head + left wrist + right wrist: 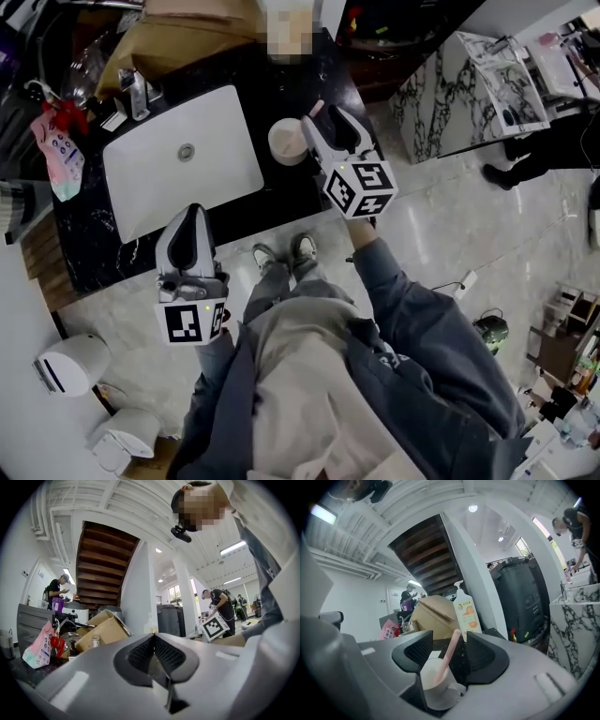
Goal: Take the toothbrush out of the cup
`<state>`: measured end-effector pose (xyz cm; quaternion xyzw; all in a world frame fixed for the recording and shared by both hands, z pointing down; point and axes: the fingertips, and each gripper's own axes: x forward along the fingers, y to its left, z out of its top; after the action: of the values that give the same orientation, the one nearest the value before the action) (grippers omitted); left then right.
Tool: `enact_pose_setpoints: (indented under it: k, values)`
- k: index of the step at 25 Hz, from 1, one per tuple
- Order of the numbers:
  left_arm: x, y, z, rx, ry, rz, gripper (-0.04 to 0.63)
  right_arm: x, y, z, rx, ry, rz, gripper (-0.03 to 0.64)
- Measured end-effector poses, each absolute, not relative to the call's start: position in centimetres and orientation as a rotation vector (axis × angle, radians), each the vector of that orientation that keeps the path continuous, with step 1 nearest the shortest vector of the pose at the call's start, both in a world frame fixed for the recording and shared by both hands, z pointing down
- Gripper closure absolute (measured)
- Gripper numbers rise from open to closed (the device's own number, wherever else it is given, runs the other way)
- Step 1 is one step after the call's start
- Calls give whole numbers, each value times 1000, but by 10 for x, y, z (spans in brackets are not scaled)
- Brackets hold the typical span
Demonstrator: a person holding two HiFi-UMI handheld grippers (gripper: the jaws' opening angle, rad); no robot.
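A pale cup [286,141] stands on the black counter [309,70] just right of the sink, with a pink toothbrush [316,110] leaning out of it. My right gripper [323,120] is at the cup's right side. In the right gripper view the cup [436,679] sits low between the jaws and the toothbrush handle [450,651] rises through the gap. The right gripper [449,638] is open and neither pad presses on the handle. My left gripper [192,214] hovers over the counter's front edge by the sink; its fingertips [153,637] meet with nothing between them.
A white sink basin [183,159] with a faucet [136,94] fills the counter's middle. A pink pouch [58,155] hangs at the left, and a cardboard box [178,42] stands behind. A pump bottle with an orange label [465,611] stands beyond the cup. A marble block [450,94] stands to the right.
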<state>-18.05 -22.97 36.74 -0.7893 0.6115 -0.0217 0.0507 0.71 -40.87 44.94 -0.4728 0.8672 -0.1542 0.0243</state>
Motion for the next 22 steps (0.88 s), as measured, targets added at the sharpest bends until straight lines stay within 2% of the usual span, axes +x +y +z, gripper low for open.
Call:
enact_pose_setpoints:
  k: [2, 8, 22]
  values:
    - [-179, -241, 375, -2415, 1854, -94, 537, 3, -414, 454, -1463, 2690, -493, 391]
    - [-177, -257, 396, -2455, 1869, -103, 537, 0, -426, 465, -1473, 2721, -518, 519]
    - [-178, -264, 396, -2459, 1899, -48, 537, -2, -422, 455, -1396, 2684, -556, 558]
